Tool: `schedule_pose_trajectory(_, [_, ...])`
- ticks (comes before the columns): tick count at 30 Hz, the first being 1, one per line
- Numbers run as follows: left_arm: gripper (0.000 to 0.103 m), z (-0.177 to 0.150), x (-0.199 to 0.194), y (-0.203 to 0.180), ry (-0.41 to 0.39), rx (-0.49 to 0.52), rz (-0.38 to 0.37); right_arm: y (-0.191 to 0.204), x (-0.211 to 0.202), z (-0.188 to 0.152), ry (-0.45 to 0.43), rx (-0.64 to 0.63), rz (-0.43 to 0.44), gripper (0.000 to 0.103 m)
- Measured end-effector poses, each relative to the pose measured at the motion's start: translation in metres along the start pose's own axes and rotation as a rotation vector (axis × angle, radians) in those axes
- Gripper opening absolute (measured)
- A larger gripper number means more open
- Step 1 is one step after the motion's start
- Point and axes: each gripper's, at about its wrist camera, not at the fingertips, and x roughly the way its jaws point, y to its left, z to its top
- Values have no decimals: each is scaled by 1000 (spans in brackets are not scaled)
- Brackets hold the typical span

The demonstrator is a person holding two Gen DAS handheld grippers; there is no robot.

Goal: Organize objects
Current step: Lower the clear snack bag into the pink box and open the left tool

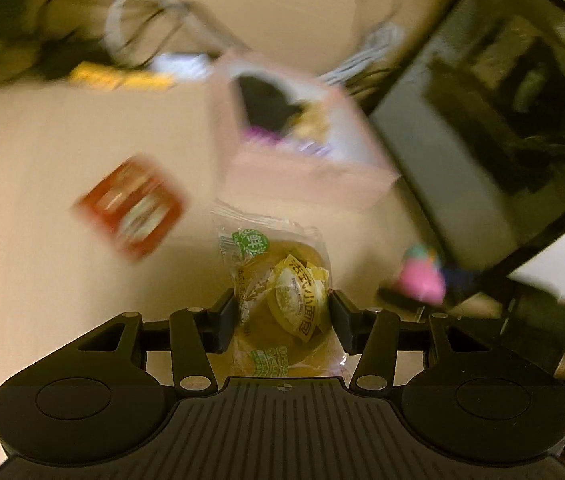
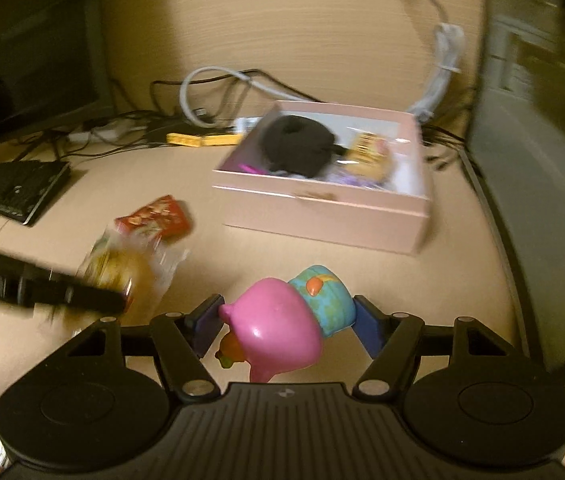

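- Closest to the lens on the left wrist view: the left gripper (image 1: 282,312), clamped on a wrapped bread bun (image 1: 282,292), pads pressing both sides of the packet. Long axis of the packet runs 6 to 12, poking out past the fingertips.
- Right wrist view, same deal: right gripper (image 2: 286,320) is squeezing a pink toy (image 2: 278,328) with a teal bit, held crosswise, so its long axis runs roughly 8 to 2 between the pads.
- Both things are up off the bench (image 2: 362,280), not resting on it as far as I can tell.
- Pink box (image 2: 322,208) is the obvious target. It's open and already has a black thing (image 2: 296,148) and some small packets in it.
- Key relation: from the right gripper the box sits at about 12 to 1 o'clock, near. From the left gripper it's also about 12, just past the tip of the bun.
- Left gripper shows up at 9 o'clock in the right view, so it's the one farther out from the box. My guess is the right hand gets there first.
- Red snack packet (image 2: 158,216) lies loose on the bench at 10 o'clock, still to be sorted.
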Motion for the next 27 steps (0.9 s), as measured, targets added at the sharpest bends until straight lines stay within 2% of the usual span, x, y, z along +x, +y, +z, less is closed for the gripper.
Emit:
schedule_pose_trajectory(6, [54, 77, 26, -37, -142, 125, -22, -27, -15, -17, -21, 82, -23, 70])
schedule_pose_trajectory(10, [54, 123, 64, -60, -241, 170, -7, -40, -19, -20, -39, 120, -42, 69])
schedule_pose_trajectory(12, [54, 138, 90, -67, -258, 177, -5, -45, -19, -21, -44, 133, -48, 69])
schedule_pose_trajectory(14, [54, 145, 118, -73, -247, 202, 15, -48, -19, -22, -43, 141, -51, 69])
schedule_pose_trajectory(16, [55, 144, 147, -78, -184, 245, 48, -49, -19, -23, -38, 140, -55, 70])
schedule_pose_trajectory(19, [55, 135, 183, -85, 23, 311, 75, -52, -19, -26, -33, 142, -66, 70])
schedule_pose_trajectory(20, [57, 130, 190, -85, 63, 333, 81, -54, -19, -27, -30, 147, -69, 70])
schedule_pose_trajectory(22, [59, 124, 192, -84, 75, 338, 89, -59, -17, -27, -22, 162, -78, 70])
schedule_pose_trajectory(25, [57, 128, 187, -73, 69, 253, 95, -61, -13, -26, -15, 169, -84, 70])
schedule_pose_trajectory(27, [54, 130, 167, -70, -30, 246, 89, -59, -11, -24, -14, 156, -86, 70])
